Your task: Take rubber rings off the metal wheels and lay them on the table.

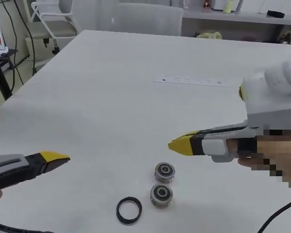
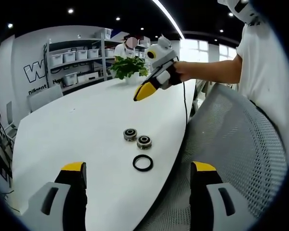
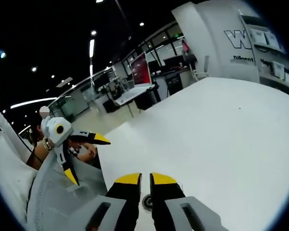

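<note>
Two small metal wheels (image 1: 164, 172) (image 1: 161, 193) with dark centres lie side by side on the white table (image 1: 111, 97). A loose black rubber ring (image 1: 129, 209) lies flat just left of the nearer wheel. My right gripper (image 1: 177, 144) hovers above and slightly right of the wheels, jaws together with nothing between them. Its own view shows one wheel (image 3: 146, 202) just beyond its tips (image 3: 145, 179). My left gripper (image 1: 56, 158) is low at the left, well apart from the wheels. Its jaws (image 2: 138, 168) stand wide open, framing the ring (image 2: 142, 162) and both wheels (image 2: 130, 134) (image 2: 144, 141).
A flush socket strip (image 1: 191, 81) sits in the table's far middle. Chairs (image 1: 145, 17) stand at the far end. A grey mesh chair (image 2: 231, 144) is beside the table edge. A potted plant (image 2: 127, 65) stands at one end. A black cable (image 1: 281, 213) trails at right.
</note>
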Motion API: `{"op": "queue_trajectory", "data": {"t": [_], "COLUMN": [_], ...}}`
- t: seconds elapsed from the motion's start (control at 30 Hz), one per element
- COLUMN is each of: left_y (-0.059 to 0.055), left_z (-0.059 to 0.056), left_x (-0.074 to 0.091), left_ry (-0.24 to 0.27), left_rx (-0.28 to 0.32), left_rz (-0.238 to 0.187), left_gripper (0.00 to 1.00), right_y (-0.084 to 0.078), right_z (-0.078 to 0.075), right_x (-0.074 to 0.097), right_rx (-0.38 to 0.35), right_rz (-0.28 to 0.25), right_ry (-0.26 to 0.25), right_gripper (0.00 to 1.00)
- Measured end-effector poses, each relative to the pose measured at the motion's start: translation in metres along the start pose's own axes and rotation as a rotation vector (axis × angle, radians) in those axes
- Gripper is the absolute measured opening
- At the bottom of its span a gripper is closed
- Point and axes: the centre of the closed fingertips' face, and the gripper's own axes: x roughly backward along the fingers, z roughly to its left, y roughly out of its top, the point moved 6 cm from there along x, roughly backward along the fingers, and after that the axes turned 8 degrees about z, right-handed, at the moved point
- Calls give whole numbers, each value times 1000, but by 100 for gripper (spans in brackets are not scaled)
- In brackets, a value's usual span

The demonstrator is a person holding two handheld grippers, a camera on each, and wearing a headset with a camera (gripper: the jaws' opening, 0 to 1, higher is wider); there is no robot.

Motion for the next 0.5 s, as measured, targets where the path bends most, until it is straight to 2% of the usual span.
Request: {"op": "queue_trajectory", "data": {"t": [0.07, 0.2, 0.33, 0.4, 0.5], "left_y": [0, 0, 0, -1, -1], "left_z": [0, -1, -1, -1, -1], "left_x": [0, 0, 1, 1, 0], "left_ry": [-1, -2, -4, -7, -11], "left_rx": [0, -1, 5, 12, 12], "left_rz": [-1, -4, -13, -15, -16], "left_gripper": [87, 87, 88, 88, 89], "right_y": [-1, -5, -12, -16, -23], "right_z": [2, 8, 14, 17, 19], "right_x": [8, 23, 36, 42, 48], "right_rx": [34, 151, 194, 220, 220], "right_rz": [-2, -1, -11, -22, -28], "right_ry": [-12, -45, -62, -71, -78], "right_gripper": [5, 11, 15, 22, 33]}}
